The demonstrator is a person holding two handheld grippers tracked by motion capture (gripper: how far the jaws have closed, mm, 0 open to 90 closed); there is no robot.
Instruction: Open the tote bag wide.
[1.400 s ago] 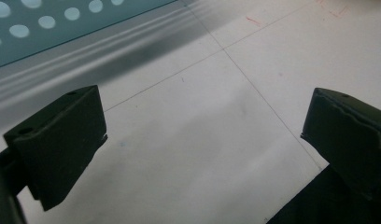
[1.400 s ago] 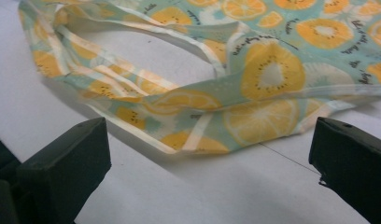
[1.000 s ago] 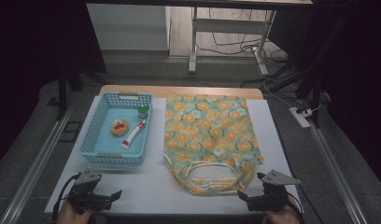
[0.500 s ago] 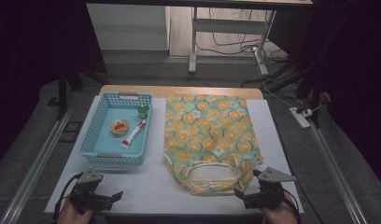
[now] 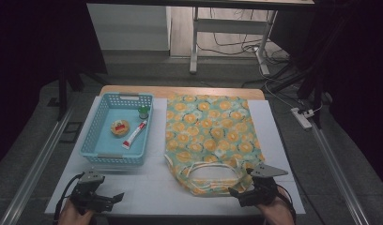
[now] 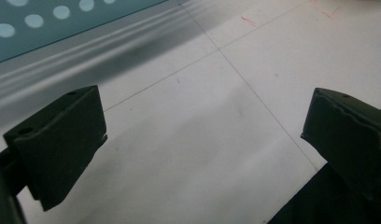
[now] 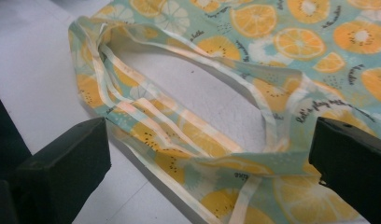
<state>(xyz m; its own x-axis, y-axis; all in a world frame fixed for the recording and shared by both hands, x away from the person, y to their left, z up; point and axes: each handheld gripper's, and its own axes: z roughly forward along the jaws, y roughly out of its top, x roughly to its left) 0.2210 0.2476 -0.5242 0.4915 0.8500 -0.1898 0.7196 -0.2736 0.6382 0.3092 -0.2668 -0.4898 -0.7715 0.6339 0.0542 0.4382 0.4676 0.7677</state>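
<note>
Right gripper (image 5: 240,193) spread — tote bag's (image 5: 209,136) handles just ahead, untouched.

The high view looks forward and down from above the person's side, taking in the whole counter (image 5: 274,122). The right gripper view sits close over the orange-print tote bag (image 7: 254,93), shared with the high view; the left gripper view skims the counter beside the blue basket (image 6: 48,18).

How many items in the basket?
3 in the basket: a green-capped jar at the far right corner, a round snack mid-floor, a tube beside it. Nothing looks hidden.
</note>
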